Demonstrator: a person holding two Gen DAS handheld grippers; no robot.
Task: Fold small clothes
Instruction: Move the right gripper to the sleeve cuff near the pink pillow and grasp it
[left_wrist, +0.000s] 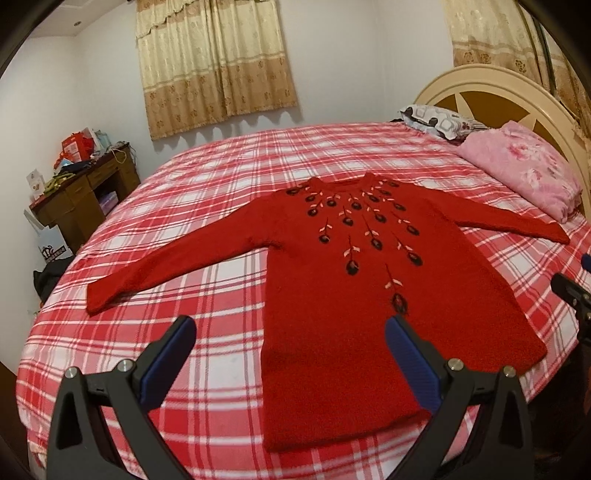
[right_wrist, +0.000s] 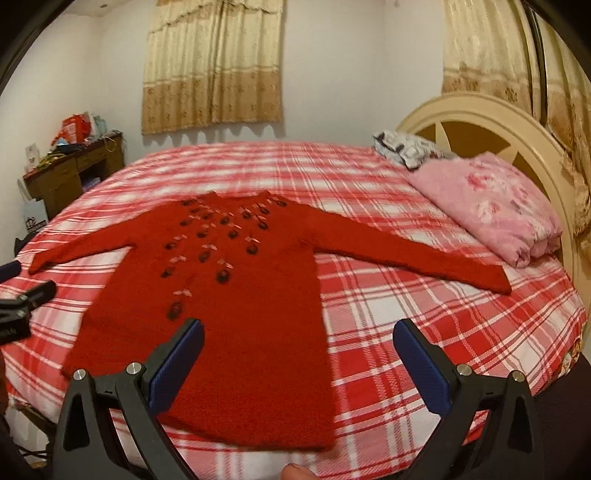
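Although the fisheye bends every line, the red sweater (left_wrist: 369, 295) can be read lying flat and face up on the bed (left_wrist: 207, 288), its neck toward the far edge and its hem near the near edge, both sleeves spread toward the side edges. In the right wrist view the knit is blurred, so the dark flower motifs with pale leaves fanning from the collar show only as smudges; the left wrist view gives them sharply. The sweater looks thick and fuzzy, the plaid sheet beneath it smooth, in red, pink and white checks. The left tool (left_wrist: 290, 354) hangs above the near edge with its blue ribbed pads set wide and nothing between them; the right tool (right_wrist: 297, 358) is equally wide and empty over the sweater's lower part. Each tool is cut off by the other view's side edge, showing only a dark fragment. A folded pink floral blanket (left_wrist: 524, 166) lies by the arched cream headboard (left_wrist: 495, 92), partly hiding a patterned pillow (left_wrist: 436, 120). The cluttered wooden desk (left_wrist: 74, 195) beyond the bed's far left corner holds items too small to identify.
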